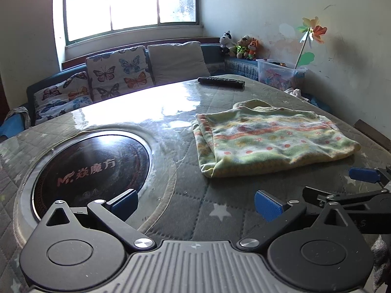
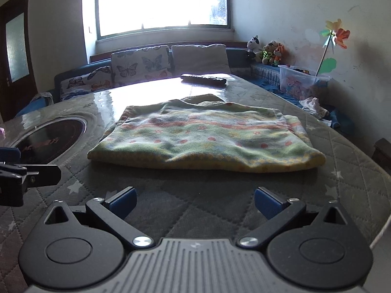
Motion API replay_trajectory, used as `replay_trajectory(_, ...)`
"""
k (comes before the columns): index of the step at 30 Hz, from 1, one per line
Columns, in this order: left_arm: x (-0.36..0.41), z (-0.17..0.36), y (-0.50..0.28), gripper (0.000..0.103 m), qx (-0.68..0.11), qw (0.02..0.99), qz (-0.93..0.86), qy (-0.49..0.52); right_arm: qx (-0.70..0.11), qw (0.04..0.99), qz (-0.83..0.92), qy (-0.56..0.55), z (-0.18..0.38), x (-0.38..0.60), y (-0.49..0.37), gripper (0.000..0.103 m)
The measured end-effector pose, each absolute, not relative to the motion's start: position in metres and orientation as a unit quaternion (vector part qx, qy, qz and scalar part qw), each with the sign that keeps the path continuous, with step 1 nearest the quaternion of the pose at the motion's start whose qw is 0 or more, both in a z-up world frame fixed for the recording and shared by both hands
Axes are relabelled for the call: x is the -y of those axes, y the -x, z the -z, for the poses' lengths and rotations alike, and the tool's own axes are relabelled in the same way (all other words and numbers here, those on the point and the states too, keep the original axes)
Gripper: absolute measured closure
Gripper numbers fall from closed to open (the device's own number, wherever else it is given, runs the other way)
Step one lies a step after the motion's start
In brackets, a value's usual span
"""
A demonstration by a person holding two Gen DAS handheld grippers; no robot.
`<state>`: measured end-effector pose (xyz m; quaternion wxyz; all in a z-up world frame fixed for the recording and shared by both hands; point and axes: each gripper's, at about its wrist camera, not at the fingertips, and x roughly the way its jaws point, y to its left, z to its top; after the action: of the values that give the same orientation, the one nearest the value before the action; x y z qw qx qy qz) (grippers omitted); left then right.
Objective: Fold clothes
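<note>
The left gripper [image 1: 196, 204] has matte black linkage arms, each rising from a round black disc with a raised circular cap. Silver screw heads sit at the pivots. Between the discs lies a grey ribbed plate bearing a small compass-like mark. Its fingers [image 1: 268, 205] end in blue pads. The right gripper [image 2: 195, 201] looks the same: black arms, silver screws, grey ribbed plate, blue pads [image 2: 266, 203]. Pale letters, possibly "AS", show on its side in the left view.
</note>
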<state>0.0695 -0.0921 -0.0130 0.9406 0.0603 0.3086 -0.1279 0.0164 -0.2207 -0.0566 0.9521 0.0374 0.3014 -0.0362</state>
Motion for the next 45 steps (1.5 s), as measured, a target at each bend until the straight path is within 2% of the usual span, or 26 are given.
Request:
replay_trajectory(25, 0.107, 0.018, -0.022, 0.0, -0.302, 0.941, 0.13, -0.08, -0.293, 0.955, 0.048, -0.025, 0.055, 0.213, 0.013, 0.0)
replay_trajectory(45, 0.111, 0.02, -0.022, 0.0, -0.303, 0.939, 0.136, -0.087, -0.296, 0.954, 0.049, -0.017, 0.056, 0.212, 0.007, 0.0)
